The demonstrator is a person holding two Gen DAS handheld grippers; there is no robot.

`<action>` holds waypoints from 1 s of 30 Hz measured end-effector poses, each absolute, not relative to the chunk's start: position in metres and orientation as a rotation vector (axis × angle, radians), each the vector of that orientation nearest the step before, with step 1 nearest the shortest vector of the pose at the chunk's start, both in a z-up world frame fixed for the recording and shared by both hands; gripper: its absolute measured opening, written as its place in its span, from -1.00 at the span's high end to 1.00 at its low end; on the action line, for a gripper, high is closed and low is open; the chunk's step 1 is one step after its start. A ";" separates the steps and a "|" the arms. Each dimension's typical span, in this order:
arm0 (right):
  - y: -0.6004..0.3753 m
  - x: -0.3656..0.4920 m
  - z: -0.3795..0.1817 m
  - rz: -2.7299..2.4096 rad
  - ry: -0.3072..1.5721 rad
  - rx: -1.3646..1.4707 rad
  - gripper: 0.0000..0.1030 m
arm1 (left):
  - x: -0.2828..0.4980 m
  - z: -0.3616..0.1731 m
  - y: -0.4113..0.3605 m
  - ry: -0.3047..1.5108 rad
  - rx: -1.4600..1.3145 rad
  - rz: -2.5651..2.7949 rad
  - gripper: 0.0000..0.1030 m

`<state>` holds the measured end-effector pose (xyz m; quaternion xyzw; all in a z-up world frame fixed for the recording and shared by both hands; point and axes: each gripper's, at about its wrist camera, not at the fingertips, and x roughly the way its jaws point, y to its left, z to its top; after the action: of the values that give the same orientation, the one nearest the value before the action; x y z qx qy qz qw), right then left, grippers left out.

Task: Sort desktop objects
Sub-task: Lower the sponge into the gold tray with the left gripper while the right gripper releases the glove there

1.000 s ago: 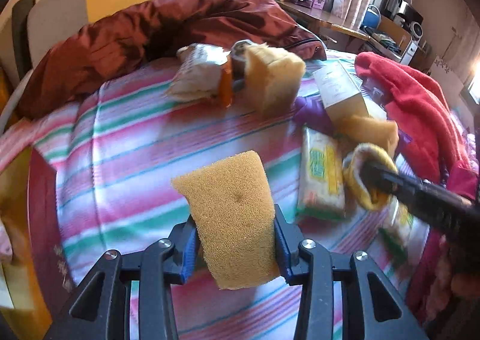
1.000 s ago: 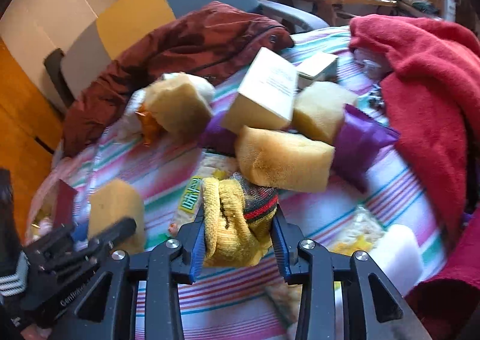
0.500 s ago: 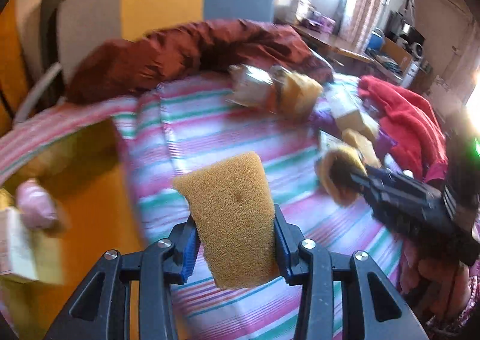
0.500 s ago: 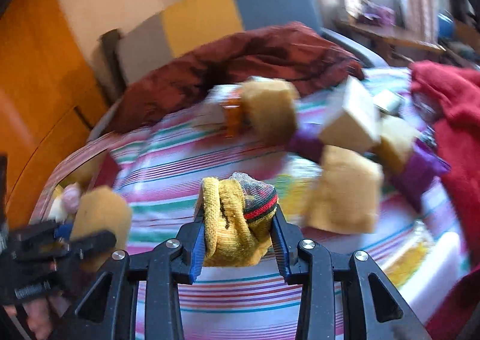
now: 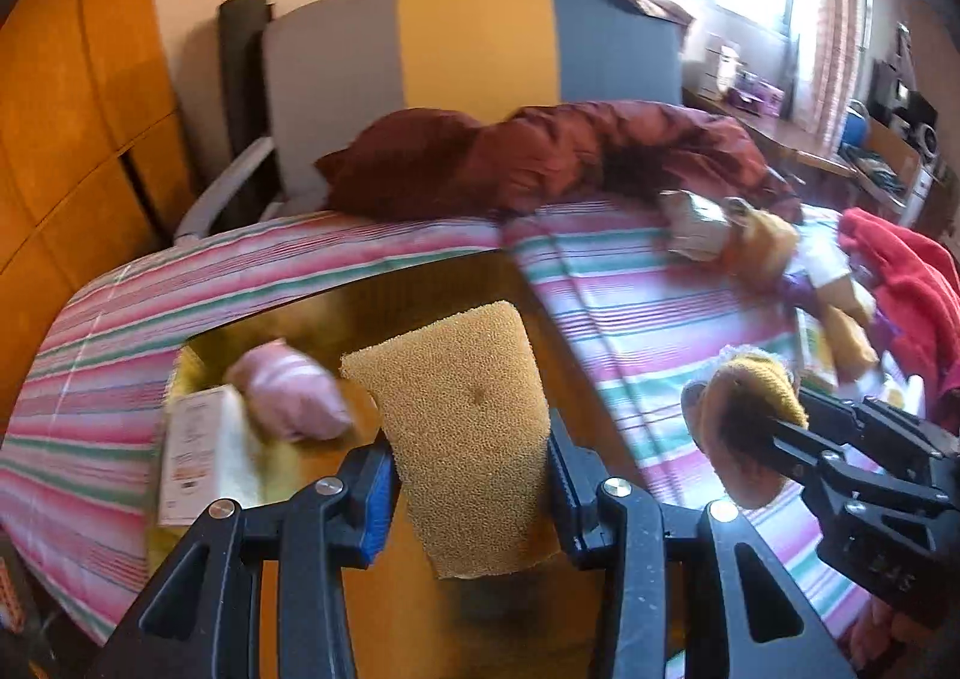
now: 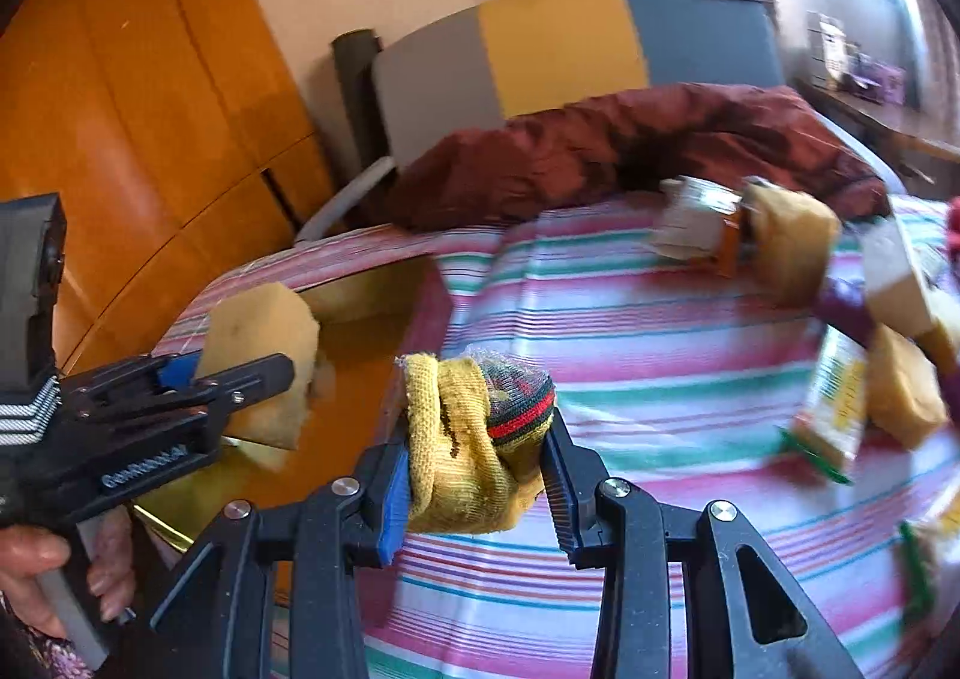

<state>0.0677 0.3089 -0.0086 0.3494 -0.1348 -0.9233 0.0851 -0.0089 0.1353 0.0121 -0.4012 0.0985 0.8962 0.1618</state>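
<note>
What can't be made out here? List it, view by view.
- Left wrist view: printing on the white box in the yellow bin, motion-blurred.
- Left wrist view: bin's floor, hidden behind the sponge.
- Right wrist view: pile by the green-and-yellow packet, blurred.
- Right wrist view: rolled sock's far side.

Far pile (image 6: 840,319) motion-blurred; box (image 5: 198,451) print unreadable.
</note>
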 end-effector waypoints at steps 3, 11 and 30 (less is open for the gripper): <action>0.286 0.059 -0.001 -2.723 -0.367 1.028 0.24 | -0.013 0.009 0.118 0.261 -1.170 2.589 0.17; 0.237 0.036 0.012 -2.663 -0.262 1.009 0.23 | -0.024 0.001 0.082 0.245 -1.231 2.659 0.17; 0.191 -0.064 0.000 -2.633 -0.177 1.193 0.07 | -0.062 -0.033 0.045 0.119 -1.448 2.605 0.10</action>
<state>-0.0641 0.1909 -0.0001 0.4089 -0.0608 -0.9023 0.1227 -0.0617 0.0453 -0.0333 -0.4840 0.0399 0.8706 0.0791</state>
